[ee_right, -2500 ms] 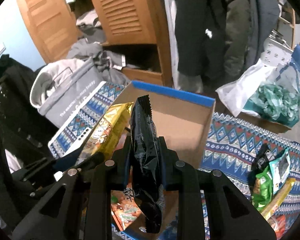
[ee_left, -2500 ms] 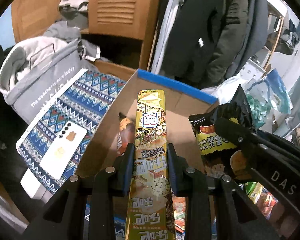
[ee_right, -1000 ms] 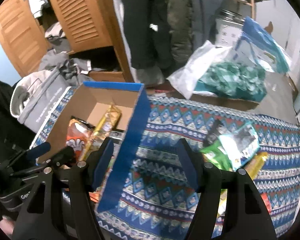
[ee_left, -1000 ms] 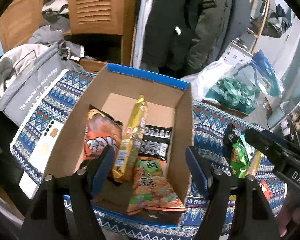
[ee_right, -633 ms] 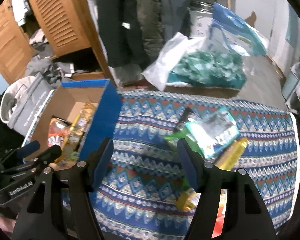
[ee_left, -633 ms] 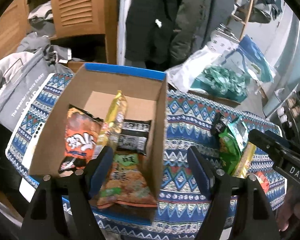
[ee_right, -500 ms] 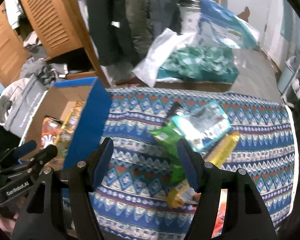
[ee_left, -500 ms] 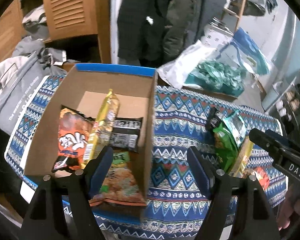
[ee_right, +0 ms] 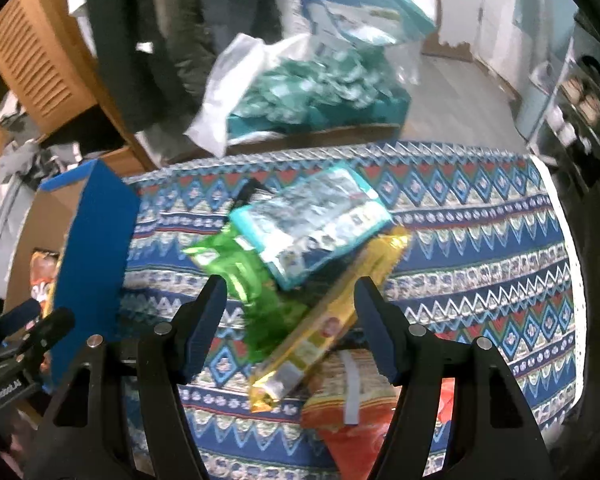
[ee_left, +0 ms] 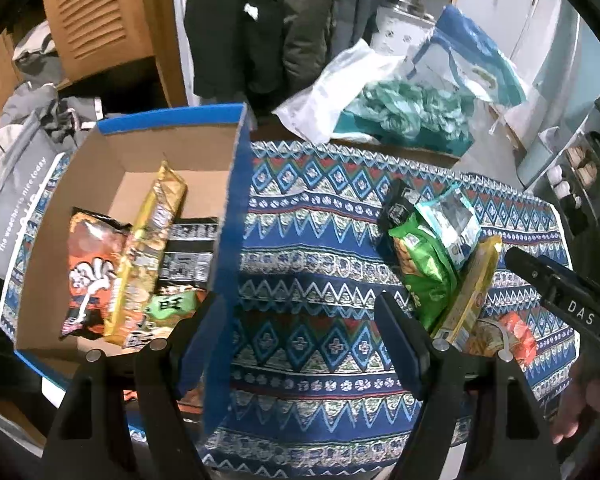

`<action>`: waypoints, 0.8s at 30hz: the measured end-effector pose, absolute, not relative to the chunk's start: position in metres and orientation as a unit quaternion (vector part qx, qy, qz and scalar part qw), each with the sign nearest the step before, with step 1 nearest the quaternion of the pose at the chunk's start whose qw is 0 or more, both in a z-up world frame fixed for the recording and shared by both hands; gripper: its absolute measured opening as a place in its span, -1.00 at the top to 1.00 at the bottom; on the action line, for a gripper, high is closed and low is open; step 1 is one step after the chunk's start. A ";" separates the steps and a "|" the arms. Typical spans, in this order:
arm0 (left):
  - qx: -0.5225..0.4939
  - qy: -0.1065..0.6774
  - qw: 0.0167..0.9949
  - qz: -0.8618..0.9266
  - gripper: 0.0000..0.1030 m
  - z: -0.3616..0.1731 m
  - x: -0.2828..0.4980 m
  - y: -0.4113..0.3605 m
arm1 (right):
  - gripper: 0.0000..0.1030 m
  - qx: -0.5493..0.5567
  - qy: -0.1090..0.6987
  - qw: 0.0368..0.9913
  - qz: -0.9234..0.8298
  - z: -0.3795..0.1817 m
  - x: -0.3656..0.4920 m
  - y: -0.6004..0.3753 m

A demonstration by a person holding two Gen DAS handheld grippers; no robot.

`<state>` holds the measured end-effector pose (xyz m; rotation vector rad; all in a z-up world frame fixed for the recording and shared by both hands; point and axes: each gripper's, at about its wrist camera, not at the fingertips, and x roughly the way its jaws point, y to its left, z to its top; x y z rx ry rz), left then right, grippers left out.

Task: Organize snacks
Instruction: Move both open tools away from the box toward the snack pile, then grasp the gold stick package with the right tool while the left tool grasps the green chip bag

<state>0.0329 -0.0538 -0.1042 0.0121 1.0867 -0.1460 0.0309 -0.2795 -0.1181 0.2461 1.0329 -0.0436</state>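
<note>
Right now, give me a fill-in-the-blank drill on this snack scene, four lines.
1. The cardboard box has a ____ outer colour.
2. The teal packet lies on top of the ____ packet.
3. The left tool holds ____.
4. The long yellow packet lies on the patterned ____.

Missing: blue; green; nothing; cloth

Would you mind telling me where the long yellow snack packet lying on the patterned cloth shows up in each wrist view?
Left wrist: yellow snack packet right of centre, beside the green bag.
Right wrist: it lies at centre, diagonal, between the open jaws.
Shared landmark: the blue-edged cardboard box.
</note>
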 end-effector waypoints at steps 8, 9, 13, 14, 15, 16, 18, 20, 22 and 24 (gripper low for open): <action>0.012 0.539 0.839 -0.069 -0.51 -0.128 0.046 -0.076 | -0.29 0.142 0.517 0.844 -0.036 -0.146 0.039 -0.300; 0.012 0.542 0.838 -0.069 -0.51 -0.131 0.047 -0.078 | -0.29 0.143 0.520 0.842 -0.038 -0.150 0.041 -0.301; 0.012 0.552 0.831 -0.067 -0.51 -0.143 0.055 -0.088 | -0.29 0.152 0.531 0.833 -0.047 -0.164 0.045 -0.308; 0.012 0.553 0.831 -0.066 -0.51 -0.145 0.056 -0.090 | -0.29 0.155 0.534 0.830 -0.048 -0.167 0.046 -0.310; 0.011 0.554 0.830 -0.066 -0.51 -0.147 0.059 -0.093 | -0.29 0.158 0.536 0.828 -0.049 -0.170 0.047 -0.311; 0.011 0.555 0.829 -0.066 -0.51 -0.150 0.061 -0.094 | -0.29 0.161 0.540 0.825 -0.052 -0.174 0.048 -0.313; 0.009 0.560 0.826 -0.067 -0.51 -0.155 0.066 -0.099 | -0.29 0.169 0.547 0.818 -0.053 -0.182 0.050 -0.315; 0.011 0.564 0.823 -0.064 -0.51 -0.161 0.071 -0.103 | -0.29 0.179 0.556 0.810 -0.054 -0.190 0.053 -0.318; 0.011 0.570 0.819 -0.062 -0.51 -0.167 0.076 -0.107 | -0.29 0.185 0.562 0.804 -0.053 -0.197 0.055 -0.319; 0.008 0.578 0.814 -0.060 -0.51 -0.173 0.081 -0.109 | -0.29 0.184 0.570 0.799 -0.052 -0.204 0.058 -0.319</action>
